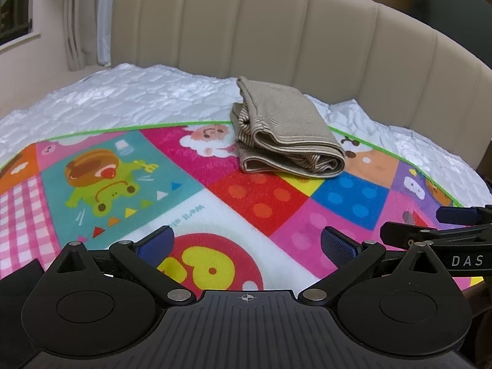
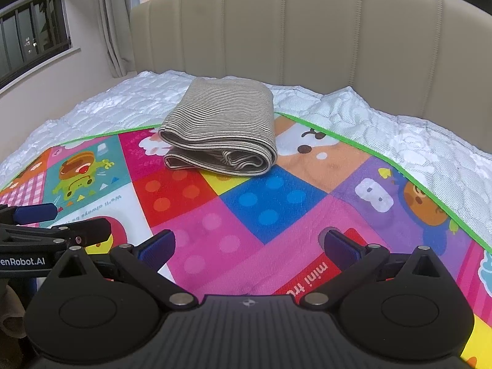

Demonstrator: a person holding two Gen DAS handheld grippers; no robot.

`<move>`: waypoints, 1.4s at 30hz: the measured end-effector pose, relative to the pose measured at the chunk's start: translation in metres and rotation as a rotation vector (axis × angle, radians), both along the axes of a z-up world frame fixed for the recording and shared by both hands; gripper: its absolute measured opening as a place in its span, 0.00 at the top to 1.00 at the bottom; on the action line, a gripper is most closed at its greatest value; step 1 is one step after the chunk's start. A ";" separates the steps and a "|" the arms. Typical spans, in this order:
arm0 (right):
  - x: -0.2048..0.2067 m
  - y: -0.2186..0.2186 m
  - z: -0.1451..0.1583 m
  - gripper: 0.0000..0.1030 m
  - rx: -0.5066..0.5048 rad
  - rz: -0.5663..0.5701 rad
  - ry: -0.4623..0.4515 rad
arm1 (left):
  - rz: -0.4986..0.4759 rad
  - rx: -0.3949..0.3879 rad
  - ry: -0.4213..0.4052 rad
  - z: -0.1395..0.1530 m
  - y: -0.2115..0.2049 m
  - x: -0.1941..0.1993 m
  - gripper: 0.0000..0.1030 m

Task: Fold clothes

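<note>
- Neatly, the striped beige garment (image 1: pixel 287 132) (image 2: pixel 220 129) lies folded into a thick bundle on the colourful mat (image 1: pixel 261 203) (image 2: pixel 276 212), at its far edge.
- Left gripper (image 1: pixel 247 246): fingers spread wide, empty, above the mat's near part.
- Right gripper (image 2: pixel 249 246): likewise spread, holding nothing.

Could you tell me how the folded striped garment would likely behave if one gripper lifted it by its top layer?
The striped garment is soft fabric in loose stacked folds, so it would probably droop and unfold. It looks light. Pushed across the colourful mat, it would likely bunch rather than slide whole, since the mat looks fuzzy.
</note>
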State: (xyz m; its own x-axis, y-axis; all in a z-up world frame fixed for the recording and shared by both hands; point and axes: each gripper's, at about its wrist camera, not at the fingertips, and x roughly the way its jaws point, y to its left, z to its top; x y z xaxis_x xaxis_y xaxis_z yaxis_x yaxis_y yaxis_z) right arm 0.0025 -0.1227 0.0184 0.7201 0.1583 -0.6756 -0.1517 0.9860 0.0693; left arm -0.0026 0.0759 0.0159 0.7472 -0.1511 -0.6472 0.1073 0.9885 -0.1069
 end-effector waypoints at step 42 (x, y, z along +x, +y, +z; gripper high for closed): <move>-0.002 -0.002 0.002 0.00 0.009 0.001 -0.010 | 0.005 0.021 0.010 0.000 -0.006 -0.002 0.00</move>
State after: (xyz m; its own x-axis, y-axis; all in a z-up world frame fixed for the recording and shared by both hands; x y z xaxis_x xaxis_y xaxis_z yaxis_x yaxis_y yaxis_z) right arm 0.0005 -0.1245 0.0203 0.7267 0.1652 -0.6668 -0.1533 0.9852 0.0770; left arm -0.0045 0.0700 0.0157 0.7412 -0.1337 -0.6579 0.1015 0.9910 -0.0870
